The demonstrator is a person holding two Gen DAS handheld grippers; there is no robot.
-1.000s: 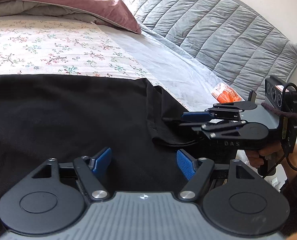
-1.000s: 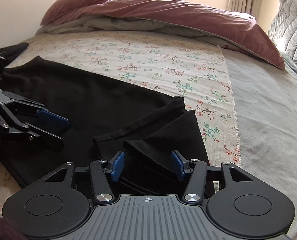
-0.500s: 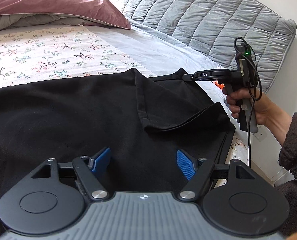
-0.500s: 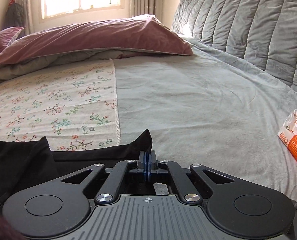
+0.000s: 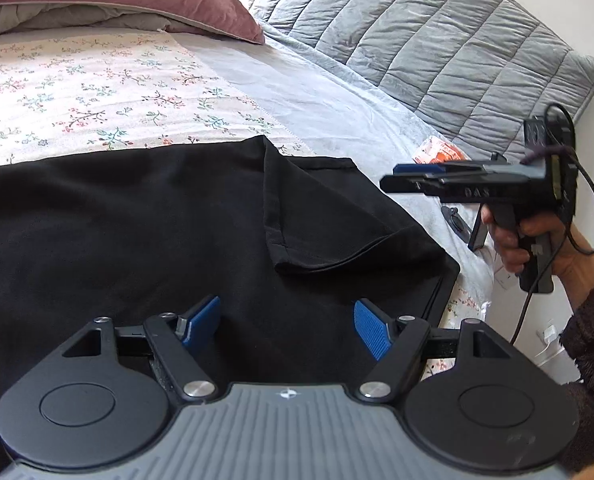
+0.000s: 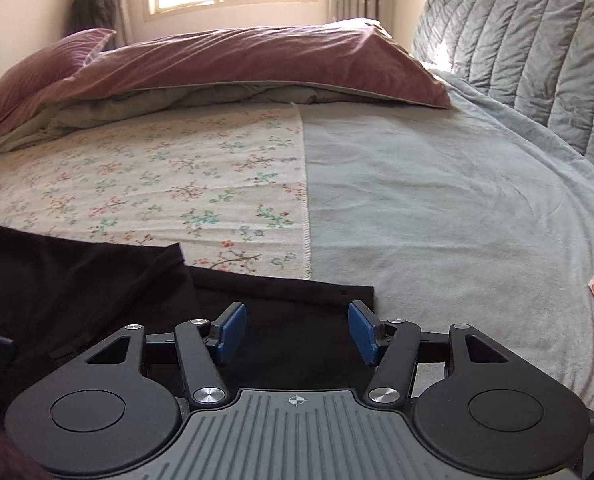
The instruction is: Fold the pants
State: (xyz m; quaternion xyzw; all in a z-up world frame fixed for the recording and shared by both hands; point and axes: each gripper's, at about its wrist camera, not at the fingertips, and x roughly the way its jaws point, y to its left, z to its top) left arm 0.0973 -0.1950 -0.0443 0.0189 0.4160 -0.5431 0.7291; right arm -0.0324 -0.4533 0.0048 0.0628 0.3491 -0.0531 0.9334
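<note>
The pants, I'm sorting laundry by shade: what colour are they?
Plain black pants, no pattern; the left wrist view shows them best.

Pants matt blk cloth; headboard quilted grey fabric.

Left gripper: jaws spread wide, blue pads apart, nothing between them, pointing forward and downward. Right gripper: jaws have just been opening and now stand parted, with nothing pressed between the pads. In the left wrist view the right gripper sits roughly level, seen side-on, pointing left. A hand grips its handle from below, wrist entering from the right in a dark fuzzy sleeve.
</note>
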